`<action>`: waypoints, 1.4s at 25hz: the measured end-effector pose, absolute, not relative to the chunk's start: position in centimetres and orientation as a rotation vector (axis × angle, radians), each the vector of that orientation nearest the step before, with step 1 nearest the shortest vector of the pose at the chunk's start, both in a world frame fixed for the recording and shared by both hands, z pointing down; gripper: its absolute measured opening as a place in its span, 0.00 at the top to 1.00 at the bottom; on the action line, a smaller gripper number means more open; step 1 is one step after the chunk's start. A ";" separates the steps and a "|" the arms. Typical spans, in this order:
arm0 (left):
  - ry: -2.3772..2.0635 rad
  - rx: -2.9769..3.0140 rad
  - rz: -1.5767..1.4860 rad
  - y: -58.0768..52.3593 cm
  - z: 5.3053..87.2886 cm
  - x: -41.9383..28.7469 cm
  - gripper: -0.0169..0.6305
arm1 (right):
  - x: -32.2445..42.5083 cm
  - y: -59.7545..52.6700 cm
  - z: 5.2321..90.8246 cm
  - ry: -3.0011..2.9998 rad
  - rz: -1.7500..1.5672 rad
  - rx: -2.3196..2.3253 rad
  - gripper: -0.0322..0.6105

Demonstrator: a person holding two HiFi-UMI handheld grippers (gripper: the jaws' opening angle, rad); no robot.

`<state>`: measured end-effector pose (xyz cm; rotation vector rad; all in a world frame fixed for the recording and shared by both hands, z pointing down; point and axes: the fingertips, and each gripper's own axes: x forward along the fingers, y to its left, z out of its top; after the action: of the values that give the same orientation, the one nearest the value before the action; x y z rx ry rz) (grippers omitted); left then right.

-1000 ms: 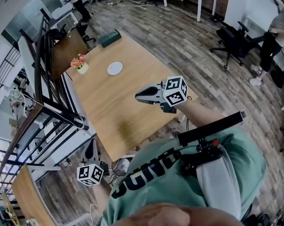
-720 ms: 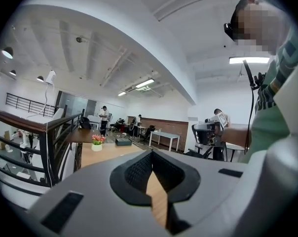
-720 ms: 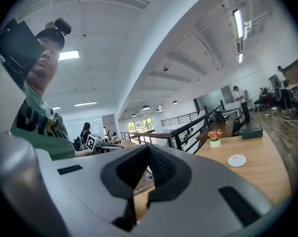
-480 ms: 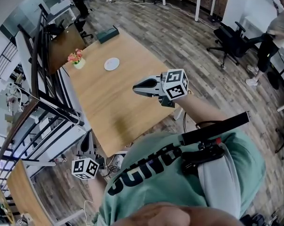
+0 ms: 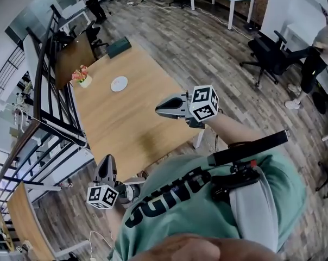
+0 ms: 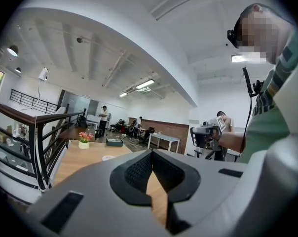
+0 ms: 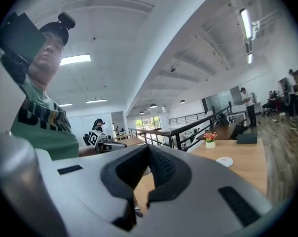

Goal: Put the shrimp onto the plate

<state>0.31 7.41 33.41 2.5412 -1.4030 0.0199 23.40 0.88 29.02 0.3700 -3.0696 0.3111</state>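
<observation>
1. Standing at 10 o'clock on the counter [image 5: 131, 124], the flower pot [image 5: 82, 79] is near the plate. A wide sweep toward that far end could tip it.
2. The left claw [image 5: 106, 162] hangs at 7 o'clock in the head view, off the counter's near edge and lower than its top. Its jaws are pressed together with nothing between them. If it is raised carelessly, it could knock the counter's edge.
3. The plate [image 5: 119, 84] lies bare at 11 o'clock, well apart from both claws. No shrimp shows in any view, whether on the plate, on the counter or in either claw, so I cannot say where it is. The main risk, as I judge it, is reaching before the shrimp is found, which wastes the move or nudges the plate out of place.
4. The right claw [image 5: 159, 109] hovers over the counter's near right part, at 3 o'clock from the counter's middle. Its tips are closed and empty and point toward 9 o'clock. It would need opening before any pick. Coming down on a small, soft shrimp with the jaws together would likely push or squash it instead of gripping it.
</observation>
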 end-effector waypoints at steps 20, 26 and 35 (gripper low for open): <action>-1.329 2.644 0.055 5.0 30.7 -1.3 0.96 | 22.2 0.5 27.9 -3.129 0.282 0.489 0.94; -1.345 2.628 0.019 5.6 31.2 -2.4 0.96 | 21.5 0.8 27.7 -3.113 0.272 0.479 0.94; -1.356 2.601 -0.020 5.8 31.9 -1.8 0.96 | 21.9 0.8 27.6 -3.093 0.260 0.448 0.94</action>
<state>-1.80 5.85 31.92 2.6008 -1.3557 -0.0198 21.89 0.77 27.59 0.4481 -3.0931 0.2597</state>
